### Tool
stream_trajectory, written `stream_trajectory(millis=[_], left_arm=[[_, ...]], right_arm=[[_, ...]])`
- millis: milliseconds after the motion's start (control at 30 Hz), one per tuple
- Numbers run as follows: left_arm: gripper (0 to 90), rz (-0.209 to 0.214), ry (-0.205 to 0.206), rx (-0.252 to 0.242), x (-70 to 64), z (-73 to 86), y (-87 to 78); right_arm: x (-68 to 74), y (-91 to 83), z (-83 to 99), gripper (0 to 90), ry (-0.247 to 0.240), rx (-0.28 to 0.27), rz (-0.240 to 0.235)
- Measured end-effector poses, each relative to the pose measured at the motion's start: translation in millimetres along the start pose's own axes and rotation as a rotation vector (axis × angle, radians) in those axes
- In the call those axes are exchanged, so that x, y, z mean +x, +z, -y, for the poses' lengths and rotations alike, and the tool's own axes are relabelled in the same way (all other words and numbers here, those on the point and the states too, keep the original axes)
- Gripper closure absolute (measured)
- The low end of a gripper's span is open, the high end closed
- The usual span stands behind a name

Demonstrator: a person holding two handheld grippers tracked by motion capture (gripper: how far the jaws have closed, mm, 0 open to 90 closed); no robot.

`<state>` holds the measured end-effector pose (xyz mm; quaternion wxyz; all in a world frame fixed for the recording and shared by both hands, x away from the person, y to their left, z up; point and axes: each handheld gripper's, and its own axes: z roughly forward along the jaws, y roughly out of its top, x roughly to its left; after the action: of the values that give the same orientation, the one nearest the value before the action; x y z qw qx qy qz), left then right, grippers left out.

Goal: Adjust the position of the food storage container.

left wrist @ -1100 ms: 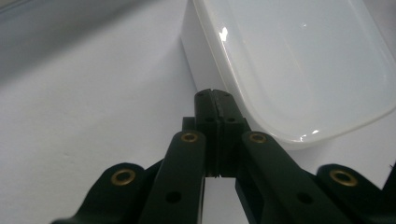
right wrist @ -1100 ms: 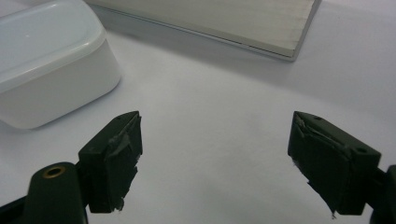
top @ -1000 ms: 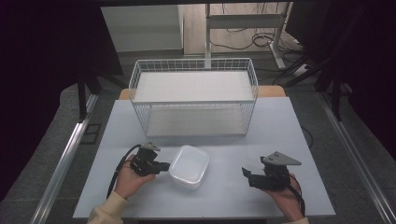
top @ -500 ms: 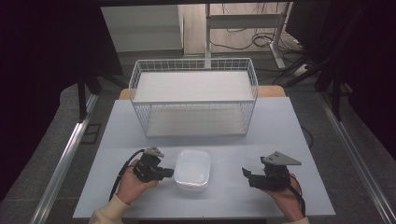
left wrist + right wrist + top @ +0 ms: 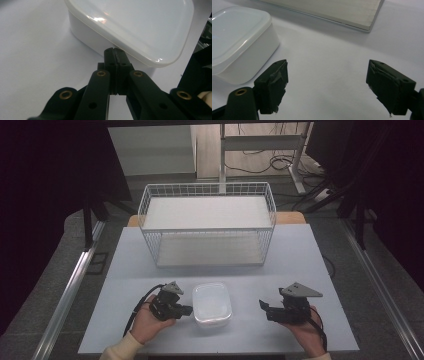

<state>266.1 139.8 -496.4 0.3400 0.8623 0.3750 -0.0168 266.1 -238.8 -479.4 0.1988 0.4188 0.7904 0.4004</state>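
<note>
High view: sitting near the table's [image 5: 300, 250] front edge, the white lidded container [image 5: 212, 303], long axis running front to back, left gripper [image 5: 184, 310] touching its left side, right gripper [image 5: 264, 307] waiting well apart to the right, wire basket [image 5: 207, 222] standing behind. Left gripper view: pressing together with nothing between, both jaws, tips nudging the container's [image 5: 130, 27] wall just under the lid rim. Right gripper view: gaping wide over bare table, jaws, with the container [image 5: 239, 40] lying off to the left.
</note>
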Motion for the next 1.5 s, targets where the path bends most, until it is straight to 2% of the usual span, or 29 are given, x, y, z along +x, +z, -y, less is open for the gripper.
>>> stream_trajectory(millis=[200, 233, 333, 533, 700, 1000, 1100, 1133, 1167, 1200, 1267, 1300, 1400, 1500], left_arm=[[89.6, -0.023, -0.014, -0.012, 5.9, -2.6, 2.9], [89.6, -0.030, -0.034, -0.022, 9.2, -4.7, 4.9], [89.6, -0.043, -0.051, -0.036, 14.8, -8.6, 7.4], [89.6, -0.055, -0.057, -0.046, 19.7, -18.5, 14.3], [89.7, -0.057, -0.060, -0.052, 20.3, -20.7, 16.7], [89.6, -0.062, -0.057, -0.079, 18.0, -16.7, 2.9], [89.2, -0.062, -0.068, -0.117, 20.1, -9.7, -12.0], [88.9, -0.062, -0.068, -0.117, 20.1, -9.7, -12.0], [88.1, -0.062, -0.075, -0.141, 20.7, -5.5, -19.7], [87.0, -0.062, -0.075, -0.141, 20.7, -5.5, -19.7], [82.1, -0.086, -0.074, -0.178, 18.9, 0.4, -31.8], [76.8, -0.092, -0.078, -0.189, 18.0, 1.9, -35.8], [53.7, -0.099, -0.114, -0.203, 17.6, 3.4, -44.8], [39.2, -0.067, -0.163, -0.222, 19.5, 3.8, -51.6]], right_arm=[[0.8, 1.0, 0.1, 17.8, 0.000, 0.002, -0.001], [1.0, 1.4, 0.1, 17.8, -0.003, 0.004, -0.001], [1.3, 2.1, 0.2, 17.8, -0.001, 0.005, -0.002], [0.8, 2.5, 0.1, 17.8, -0.001, 0.005, -0.001], [0.1, 1.8, 0.3, 17.8, 0.002, 0.005, -0.001], [-0.2, 0.1, -0.3, 17.8, 0.004, -0.002, -0.001], [-0.4, -1.0, -1.0, 17.8, 0.006, -0.008, -0.004], [-0.1, -1.2, -1.2, 17.7, 0.008, -0.009, -0.005], [0.1, -1.3, -1.4, 17.8, 0.007, -0.009, -0.006], [0.1, -1.3, -1.4, 17.8, 0.007, -0.009, -0.006], [1.0, -2.0, -2.0, 17.8, 0.005, -0.012, -0.009], [1.2, -2.5, -2.4, 17.8, 0.005, -0.014, -0.010], [1.4, -2.8, -3.3, 17.7, 0.024, -0.026, -0.022], [1.3, -3.7, -5.3, 18.1, 0.064, -0.031, -0.045]])
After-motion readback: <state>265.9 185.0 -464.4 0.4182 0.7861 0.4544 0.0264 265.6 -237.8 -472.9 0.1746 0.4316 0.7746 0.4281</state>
